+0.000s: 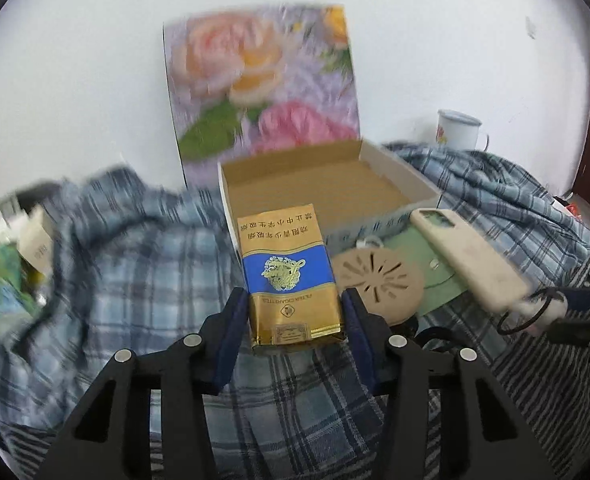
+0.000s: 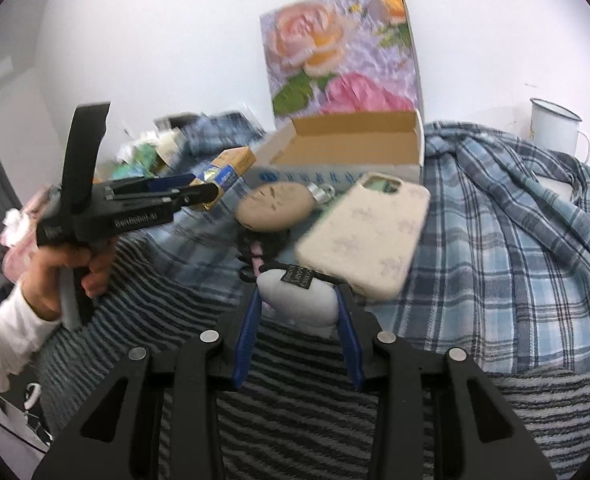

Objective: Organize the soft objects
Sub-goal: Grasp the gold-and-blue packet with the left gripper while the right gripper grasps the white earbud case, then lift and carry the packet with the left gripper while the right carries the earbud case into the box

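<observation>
- Since the cardboard box shows only its bare brown floor, I judge nothing is put away yet and the sorting has barely begun.
- My left gripper is clamped on the gold-and-blue cigarette pack, held just near of the box's left wall.
- My right gripper squeezes a small white plush charm, from whose cord a cream phone case hangs, to the right of the pack and near of the box.
- Left to do, I judge: drop both in, then gather the round tan disc and the crumpled packets at far left.
- Everything lies on a rumpled blue plaid cloth over a striped blanket.
- Behind stand a white wall, a floral panel and an enamel mug at far right.
</observation>
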Motion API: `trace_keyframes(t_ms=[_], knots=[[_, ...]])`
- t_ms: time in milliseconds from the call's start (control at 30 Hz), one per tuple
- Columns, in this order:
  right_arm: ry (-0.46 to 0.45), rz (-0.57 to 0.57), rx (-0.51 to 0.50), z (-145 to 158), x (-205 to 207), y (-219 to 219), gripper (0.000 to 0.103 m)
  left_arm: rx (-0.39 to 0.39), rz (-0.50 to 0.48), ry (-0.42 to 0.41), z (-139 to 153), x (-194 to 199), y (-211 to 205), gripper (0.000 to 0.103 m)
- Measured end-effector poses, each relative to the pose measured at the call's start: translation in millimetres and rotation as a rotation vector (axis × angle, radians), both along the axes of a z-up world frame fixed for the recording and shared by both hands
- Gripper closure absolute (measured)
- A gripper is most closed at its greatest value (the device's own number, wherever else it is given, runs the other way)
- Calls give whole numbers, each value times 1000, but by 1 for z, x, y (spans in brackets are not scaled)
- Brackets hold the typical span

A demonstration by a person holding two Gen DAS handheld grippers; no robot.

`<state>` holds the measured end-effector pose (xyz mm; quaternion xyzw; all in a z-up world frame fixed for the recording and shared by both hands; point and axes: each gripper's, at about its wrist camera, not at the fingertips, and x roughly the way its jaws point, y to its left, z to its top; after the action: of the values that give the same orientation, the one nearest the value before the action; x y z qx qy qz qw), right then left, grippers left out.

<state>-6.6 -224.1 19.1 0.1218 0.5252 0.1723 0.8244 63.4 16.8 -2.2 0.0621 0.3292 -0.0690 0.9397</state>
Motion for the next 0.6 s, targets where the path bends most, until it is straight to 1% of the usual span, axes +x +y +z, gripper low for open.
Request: trace_keyframes(t_ms=[100, 200, 400, 467, 533, 600], knots=[[-58, -1, -2, 14, -5, 2, 67, 24, 4, -73, 14, -14, -4, 53], [-103, 0, 8, 29, -9, 3, 67, 8, -4, -98, 25, -22, -5, 53], [-186, 2, -11, 61, -9, 4, 67, -9, -13, -163, 54, -40, -10, 53], [-219, 6, -20, 75, -6, 4, 67, -8, -17, -184, 67, -45, -11, 53], [-256, 15, -31, 89, -2, 4, 67, -34, -32, -198, 83, -49, -11, 53], [-295, 24, -45, 103, 5, 6, 67, -42, -36, -225, 98, -52, -13, 53]])
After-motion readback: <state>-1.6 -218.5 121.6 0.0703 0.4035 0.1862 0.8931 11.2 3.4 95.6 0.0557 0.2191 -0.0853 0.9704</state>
